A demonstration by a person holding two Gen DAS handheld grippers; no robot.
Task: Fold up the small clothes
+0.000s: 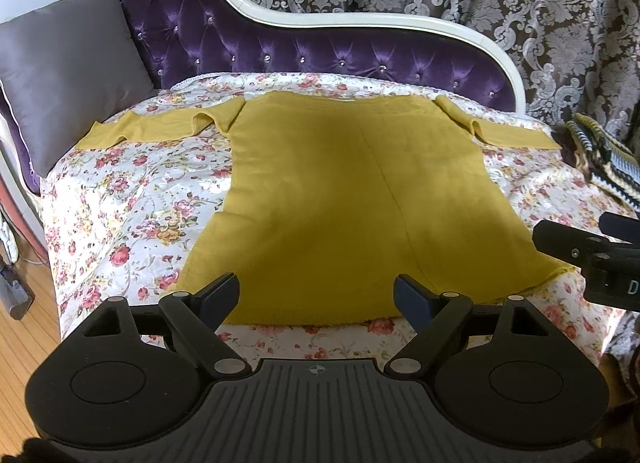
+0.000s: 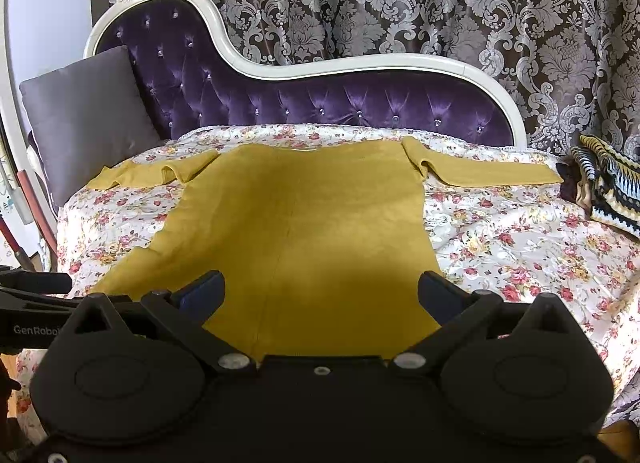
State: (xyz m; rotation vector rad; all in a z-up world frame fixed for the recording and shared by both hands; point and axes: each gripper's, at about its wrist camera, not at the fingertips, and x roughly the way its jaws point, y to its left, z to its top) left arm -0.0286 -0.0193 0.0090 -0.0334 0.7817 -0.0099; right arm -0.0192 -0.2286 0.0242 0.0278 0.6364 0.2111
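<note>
Your right gripper [image 2: 322,295] hangs over the near edge of the yellow sweater [image 2: 296,219], and its jaws are wide apart with nothing in them. The sweater lies flat on the flowery bedspread [image 2: 520,247], both sleeves stretched out sideways. A grey pillow [image 2: 86,119] leans against the purple headboard [image 2: 320,103].

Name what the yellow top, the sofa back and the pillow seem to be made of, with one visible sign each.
Yellow top: probably a soft matte knit; no shine, limp sleeves.
Sofa back: likely glossy purple velvet or satin, button-tufted, in a white glossy frame.
Pillow: smooth grey cloth with faint sheen, perhaps satin.
</note>
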